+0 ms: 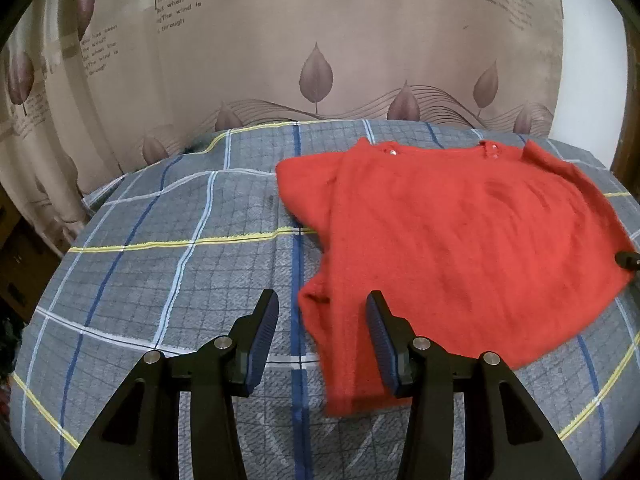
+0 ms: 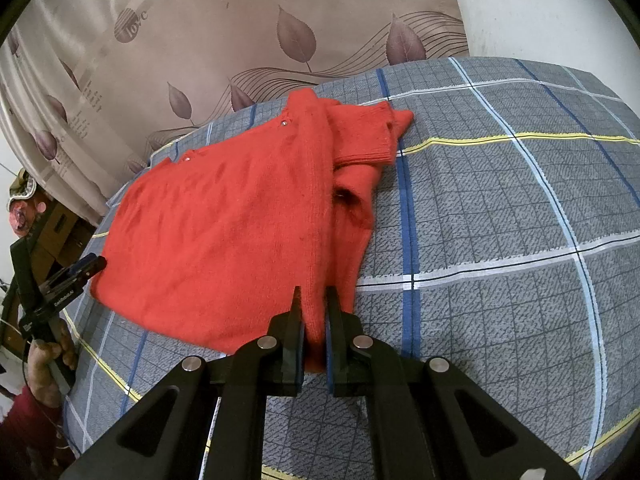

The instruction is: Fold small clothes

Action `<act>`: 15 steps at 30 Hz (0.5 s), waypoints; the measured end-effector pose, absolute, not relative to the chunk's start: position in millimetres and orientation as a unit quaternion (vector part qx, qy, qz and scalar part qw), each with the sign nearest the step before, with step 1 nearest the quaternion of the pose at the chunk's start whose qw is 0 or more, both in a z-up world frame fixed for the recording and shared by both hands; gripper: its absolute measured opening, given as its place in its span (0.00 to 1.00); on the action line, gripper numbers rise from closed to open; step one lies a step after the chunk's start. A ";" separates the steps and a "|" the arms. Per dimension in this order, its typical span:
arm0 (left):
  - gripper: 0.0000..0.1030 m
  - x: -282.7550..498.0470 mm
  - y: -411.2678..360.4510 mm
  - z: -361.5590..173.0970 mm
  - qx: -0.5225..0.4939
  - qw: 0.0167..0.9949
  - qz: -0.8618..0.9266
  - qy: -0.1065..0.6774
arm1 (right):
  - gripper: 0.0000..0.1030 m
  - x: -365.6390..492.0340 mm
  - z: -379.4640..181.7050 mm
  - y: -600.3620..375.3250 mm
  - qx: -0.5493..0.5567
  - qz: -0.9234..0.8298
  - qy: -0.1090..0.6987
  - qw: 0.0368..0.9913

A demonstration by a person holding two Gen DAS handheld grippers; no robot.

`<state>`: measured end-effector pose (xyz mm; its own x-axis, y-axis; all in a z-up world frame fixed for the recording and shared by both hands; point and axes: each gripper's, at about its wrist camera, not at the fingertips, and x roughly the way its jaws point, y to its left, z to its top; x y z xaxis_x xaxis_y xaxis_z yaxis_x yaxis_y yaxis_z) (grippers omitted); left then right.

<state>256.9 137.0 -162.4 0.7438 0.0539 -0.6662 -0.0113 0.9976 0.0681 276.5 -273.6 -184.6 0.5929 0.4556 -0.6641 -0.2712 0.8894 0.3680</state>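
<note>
1. A grey plaid bedspread (image 1: 160, 264) fills the lower frame, with a beige leaf-print curtain (image 1: 320, 40) across the top.
2. The red sweater (image 1: 460, 240) lies centre-right on it.
3. The left gripper (image 1: 322, 336) stands partly open over the sweater's near corner.
4. The right gripper (image 2: 312, 320) pinches the sweater's hem.

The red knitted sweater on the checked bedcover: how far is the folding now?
Done: one sleeve of the red knitted sweater already lies folded over its body. In hand: the right gripper is shut on the hem, while the left gripper stands open around the other hem corner. Left: the remaining folds; it is no compact bundle yet.
</note>
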 end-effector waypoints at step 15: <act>0.45 253.8 136.5 -159.9 0.033 0.938 0.021 0.344 | 0.04 276.8 -185.3 -273.4 0.112 0.204 0.402 0.885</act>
